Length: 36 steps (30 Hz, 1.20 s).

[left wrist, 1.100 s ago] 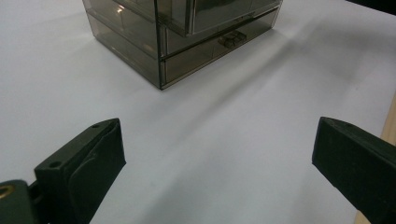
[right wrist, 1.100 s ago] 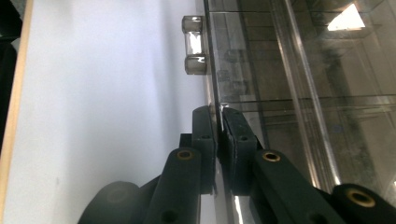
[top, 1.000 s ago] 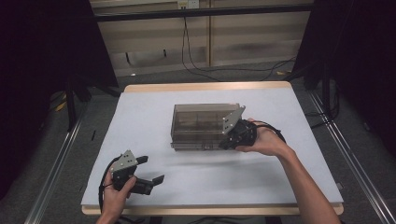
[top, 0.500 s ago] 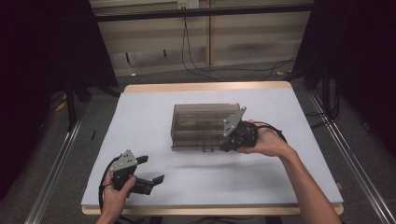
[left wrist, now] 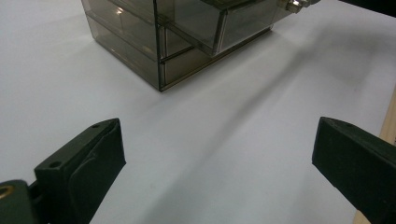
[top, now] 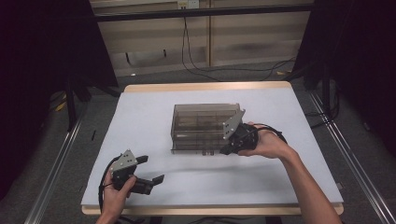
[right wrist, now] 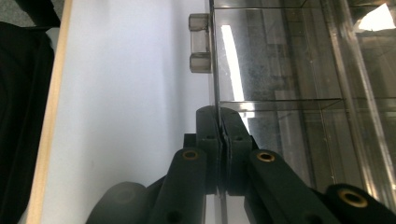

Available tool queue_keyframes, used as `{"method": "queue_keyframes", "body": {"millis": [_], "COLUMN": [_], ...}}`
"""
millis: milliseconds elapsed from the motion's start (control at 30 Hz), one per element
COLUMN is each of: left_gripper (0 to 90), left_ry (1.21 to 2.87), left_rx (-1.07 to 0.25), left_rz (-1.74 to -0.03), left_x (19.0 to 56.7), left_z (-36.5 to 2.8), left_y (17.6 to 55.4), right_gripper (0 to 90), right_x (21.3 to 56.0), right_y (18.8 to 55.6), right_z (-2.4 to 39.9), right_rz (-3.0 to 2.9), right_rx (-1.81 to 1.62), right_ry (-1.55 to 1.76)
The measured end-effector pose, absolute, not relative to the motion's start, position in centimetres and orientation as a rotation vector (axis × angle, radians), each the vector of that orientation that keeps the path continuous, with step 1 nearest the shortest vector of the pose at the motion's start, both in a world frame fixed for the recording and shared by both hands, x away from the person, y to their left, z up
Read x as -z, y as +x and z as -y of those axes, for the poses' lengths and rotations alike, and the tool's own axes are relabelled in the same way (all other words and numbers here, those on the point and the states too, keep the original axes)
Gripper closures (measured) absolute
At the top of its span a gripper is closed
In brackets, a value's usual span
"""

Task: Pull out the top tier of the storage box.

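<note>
Your right gripper (top: 232, 143) has its jaws pressed together at the front face of the smoky clear drawer box (top: 201, 126), which sits mid-table on the white table (top: 289, 186); they seem pinched on a thin drawer edge or handle, and one drawer (left wrist: 219, 28) already stands slightly out. Your left gripper (top: 149, 170) rests near the front-left edge, jaws spread wide and holding nothing. Compared with a second ago, your right gripper has crept slightly leftward along the box front; your left hasn't moved.

No readable text, labels, brands or numbers are seen anywhere: none on the smoky plastic drawer box (top: 205, 127), none on the tabletop (top: 140, 116), none on either gripper.
</note>
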State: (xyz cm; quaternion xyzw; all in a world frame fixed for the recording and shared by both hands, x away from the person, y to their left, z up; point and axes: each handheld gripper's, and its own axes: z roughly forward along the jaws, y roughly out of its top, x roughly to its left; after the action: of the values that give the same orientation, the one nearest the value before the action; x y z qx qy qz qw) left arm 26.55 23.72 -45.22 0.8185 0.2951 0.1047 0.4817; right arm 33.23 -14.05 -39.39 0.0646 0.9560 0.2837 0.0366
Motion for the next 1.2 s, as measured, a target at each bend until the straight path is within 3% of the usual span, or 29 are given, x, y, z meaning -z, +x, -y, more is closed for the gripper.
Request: {"method": "queue_keyframes", "body": {"millis": [1200], "left_gripper": [2.3], "left_ry": [1.992], "left_rx": [-0.251], "left_rz": [-0.717], "left_x": [45.2], "left_z": [-23.7], "left_y": [26.5], "right_gripper": [88.3], "right_x": [39.4], "right_y": [31.5], "right_z": [13.8], "right_rz": [-2.999], "right_rx": [-0.848], "right_ry": [0.206]}}
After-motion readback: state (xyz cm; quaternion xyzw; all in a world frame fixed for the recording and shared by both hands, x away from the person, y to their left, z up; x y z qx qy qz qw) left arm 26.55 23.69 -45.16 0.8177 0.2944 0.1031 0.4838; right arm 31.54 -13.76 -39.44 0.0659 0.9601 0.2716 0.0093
